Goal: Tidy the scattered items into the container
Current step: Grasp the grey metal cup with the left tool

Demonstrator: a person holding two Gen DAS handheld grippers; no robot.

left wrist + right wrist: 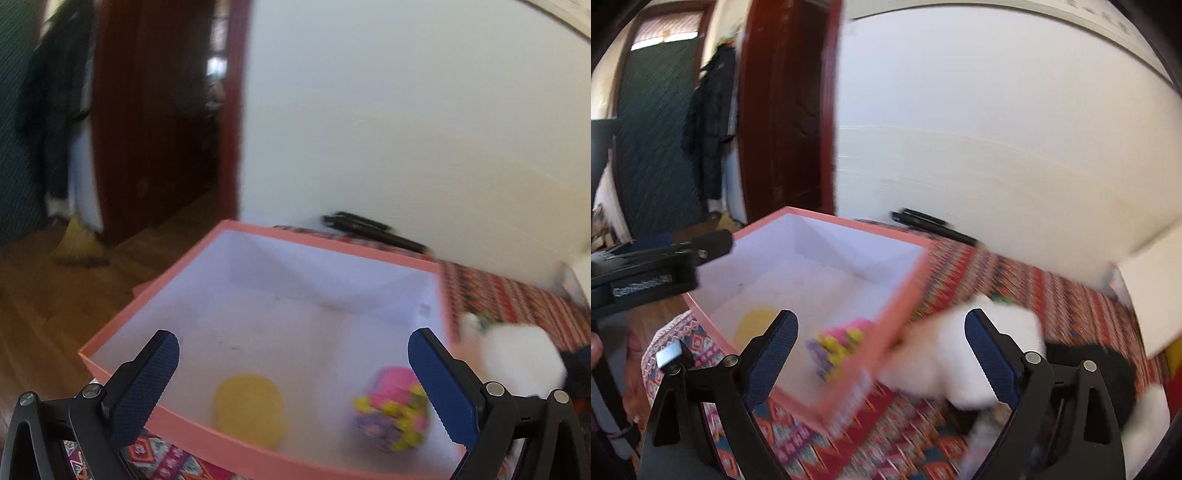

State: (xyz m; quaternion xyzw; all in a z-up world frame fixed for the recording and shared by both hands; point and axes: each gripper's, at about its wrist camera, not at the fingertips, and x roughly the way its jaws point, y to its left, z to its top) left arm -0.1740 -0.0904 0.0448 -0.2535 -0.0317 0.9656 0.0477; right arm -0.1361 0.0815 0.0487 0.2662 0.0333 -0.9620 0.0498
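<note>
Your left claw (pixel 293 356) is spread wide with nothing between its fingers, hanging over the near edge of the pink box (pixel 207 251) at the centre of the left wrist view. Inside the box, low in the frame, a yellow round thing (pixel 248 408) lies left of a pink, purple and yellow toy (pixel 391 410); both are blurred, so you cannot make out more. Your right claw (pixel 881 334) is likewise spread and grips nothing. In the right wrist view it straddles the box's right wall (pixel 905 295), with the toy (pixel 838 345) between the fingers but lower down, inside the box. Just right of the box, outside it, a white fluffy thing (pixel 960 354) lies on the patterned cloth (pixel 1034 288) over the tabletop, with a black fluffy thing (pixel 1108 373) beside it at lower right. A black object (pixel 923 221) rests on the cloth near the white wall, upper centre. Your left claw's body (pixel 646 266) shows at the left edge.
</note>
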